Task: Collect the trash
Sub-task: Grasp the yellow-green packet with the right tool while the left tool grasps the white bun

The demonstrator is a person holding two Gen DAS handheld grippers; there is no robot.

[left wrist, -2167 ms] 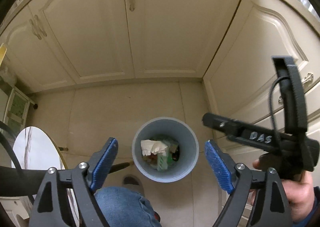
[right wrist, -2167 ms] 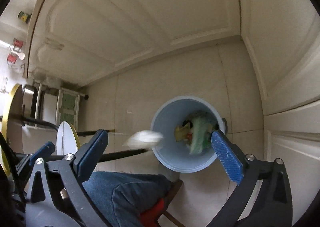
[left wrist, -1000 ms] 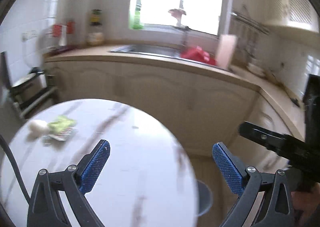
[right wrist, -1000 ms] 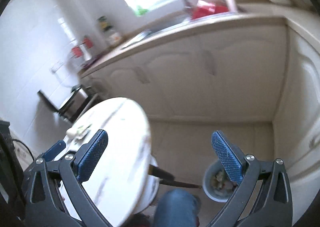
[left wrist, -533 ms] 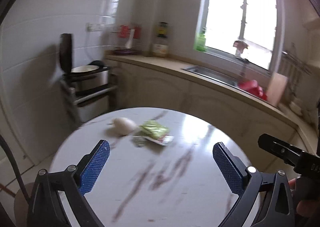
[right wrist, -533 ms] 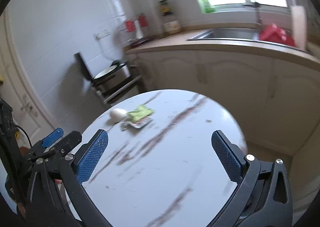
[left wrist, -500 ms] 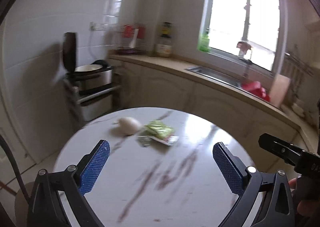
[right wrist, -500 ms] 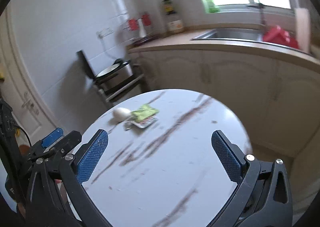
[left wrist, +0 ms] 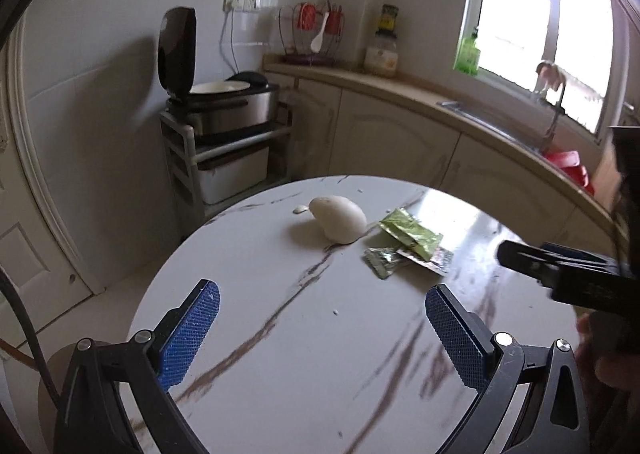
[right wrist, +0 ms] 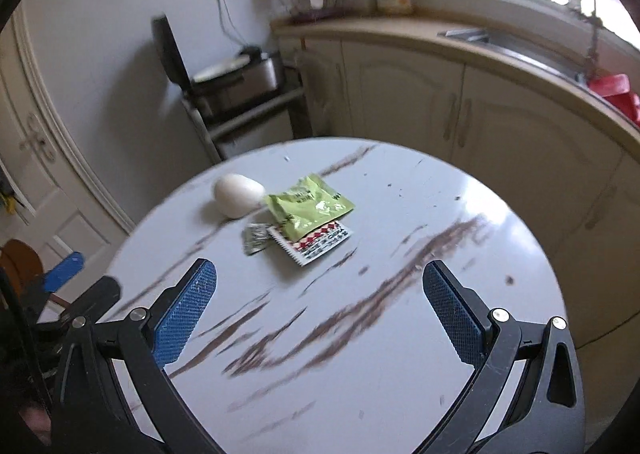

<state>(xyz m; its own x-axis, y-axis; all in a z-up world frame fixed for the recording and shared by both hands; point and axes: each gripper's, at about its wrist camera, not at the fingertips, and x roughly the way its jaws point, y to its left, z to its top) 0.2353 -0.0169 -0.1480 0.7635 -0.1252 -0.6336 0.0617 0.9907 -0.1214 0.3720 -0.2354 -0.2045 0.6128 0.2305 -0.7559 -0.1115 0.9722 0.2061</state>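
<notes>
Right wrist: crumpled green wrapper (right wrist: 310, 206) (glossy)

— What's on the round table (right wrist: 400, 354)?
— Mid-frame, toward its far edge: a white lump (right wrist: 239, 195), a green packet (right wrist: 310, 206), a checked packet (right wrist: 320, 242) and a crumpled foil wrapper (right wrist: 255, 238), clustered together.

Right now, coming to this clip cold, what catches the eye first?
A small litter cluster on the round marble table: a white egg-shaped lump touching a green packet, which overlaps a red-checked sachet beside a crumpled foil scrap. Both the left gripper and right gripper hang open, short of it.
</notes>
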